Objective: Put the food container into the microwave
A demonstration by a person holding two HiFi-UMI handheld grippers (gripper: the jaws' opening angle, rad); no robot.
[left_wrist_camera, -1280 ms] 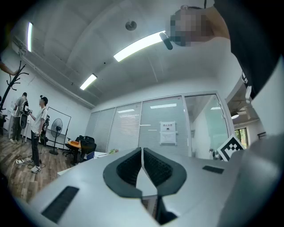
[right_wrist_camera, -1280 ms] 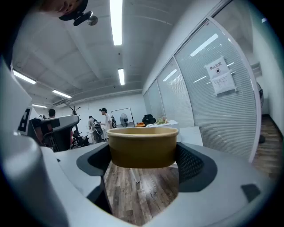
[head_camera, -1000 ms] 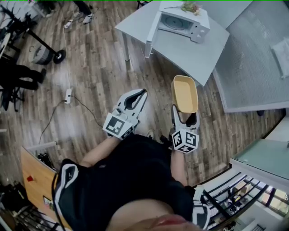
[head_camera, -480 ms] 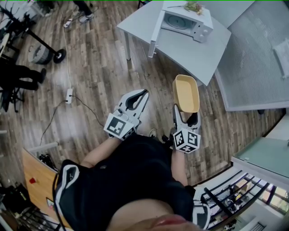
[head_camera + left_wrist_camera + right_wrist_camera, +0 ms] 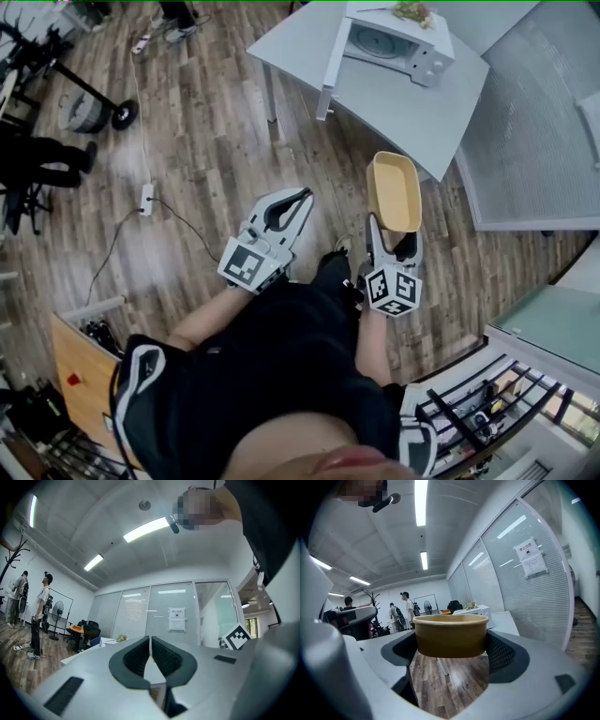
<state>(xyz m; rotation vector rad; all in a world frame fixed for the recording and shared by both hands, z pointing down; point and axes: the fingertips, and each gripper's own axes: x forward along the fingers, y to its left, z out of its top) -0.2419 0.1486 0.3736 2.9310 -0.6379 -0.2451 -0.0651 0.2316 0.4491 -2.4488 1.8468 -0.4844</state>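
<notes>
My right gripper [image 5: 395, 236] is shut on a tan oblong food container [image 5: 394, 190], held out in front of the person above the wooden floor. The right gripper view has the container [image 5: 450, 635] clamped between both jaws, its open top level. A white microwave [image 5: 392, 40] stands on a grey table [image 5: 403, 103] further ahead, its door [image 5: 326, 70] swung open toward the left. It also shows small and far off as the microwave [image 5: 474, 611] behind the container. My left gripper [image 5: 291, 202] is shut and holds nothing, its jaws touching at the tips [image 5: 150, 641].
A grey carpet area [image 5: 534, 141] lies right of the table. A power strip and cable [image 5: 145, 199] lie on the floor at left. A wheeled stand [image 5: 89, 98] and people stand at far left. A small plant [image 5: 412, 13] sits on top of the microwave.
The person has stepped closer to the table; the microwave and table have shifted slightly right and nearer in the head view. Both grippers keep their hold and pose.
</notes>
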